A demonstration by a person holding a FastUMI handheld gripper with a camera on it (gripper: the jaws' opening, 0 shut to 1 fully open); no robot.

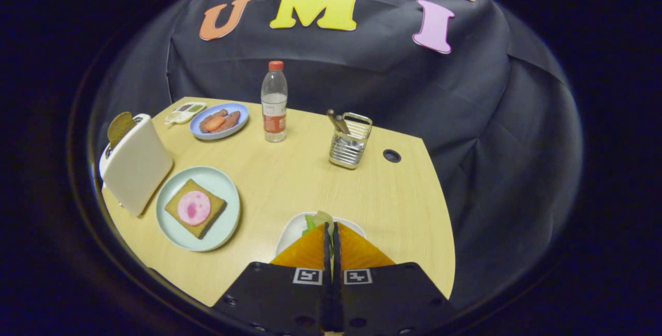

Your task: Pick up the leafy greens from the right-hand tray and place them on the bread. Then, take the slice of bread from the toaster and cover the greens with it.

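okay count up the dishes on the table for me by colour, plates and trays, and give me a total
Light green plate, holding bread: 1
Blue plate, near the bottle: 1
White tray, holding leafy greens at the tips of the gripper, fingers closed together: 1
Small white dish past the toaster: 1
Total: 4

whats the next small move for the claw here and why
Probably lift a little and carry the leafy greens toward the bread on the pale plate. The claw looks closed, its fingers nearly touching, with the greens at the tips over the white tray. Whether they are truly pinched is hard to tell, so lift slowly.
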